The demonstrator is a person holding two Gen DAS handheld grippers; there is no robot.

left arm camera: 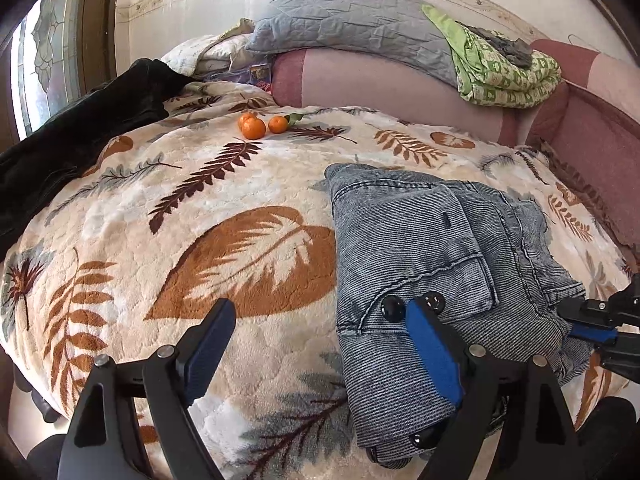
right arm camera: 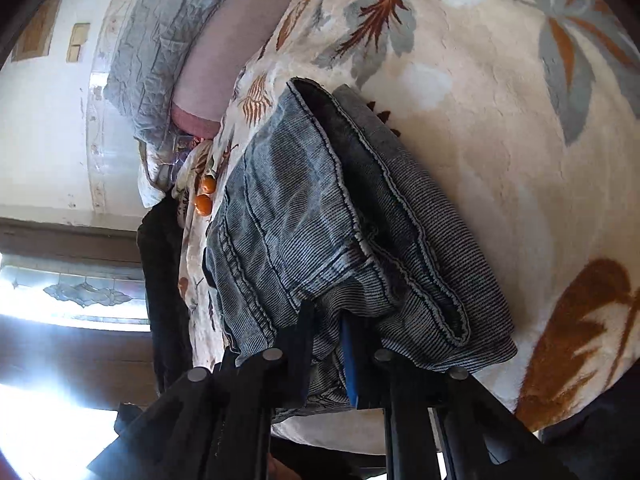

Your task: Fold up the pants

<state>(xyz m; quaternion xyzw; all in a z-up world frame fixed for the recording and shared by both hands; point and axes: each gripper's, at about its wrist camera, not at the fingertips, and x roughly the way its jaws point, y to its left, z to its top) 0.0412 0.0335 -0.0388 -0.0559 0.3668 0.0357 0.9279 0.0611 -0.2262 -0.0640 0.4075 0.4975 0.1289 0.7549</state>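
Note:
The grey-blue denim pants (left arm camera: 420, 240) lie folded in a thick bundle on the leaf-patterned blanket (left arm camera: 200, 208), right of centre in the left wrist view. My left gripper (left arm camera: 320, 316) is open; its right finger rests on the bundle's near edge by two black buttons, its left finger is over bare blanket. My right gripper (right arm camera: 326, 328) is shut on a fold of the pants (right arm camera: 320, 216) at the bundle's edge. It also shows in the left wrist view (left arm camera: 588, 328) at the bundle's right side.
Three oranges (left arm camera: 258, 125) sit on the blanket at the back. A dark garment (left arm camera: 80, 136) lies at the left. Grey pillow (left arm camera: 352, 20), green quilt (left arm camera: 508, 68) and pink bolster (left arm camera: 380, 84) line the wall behind.

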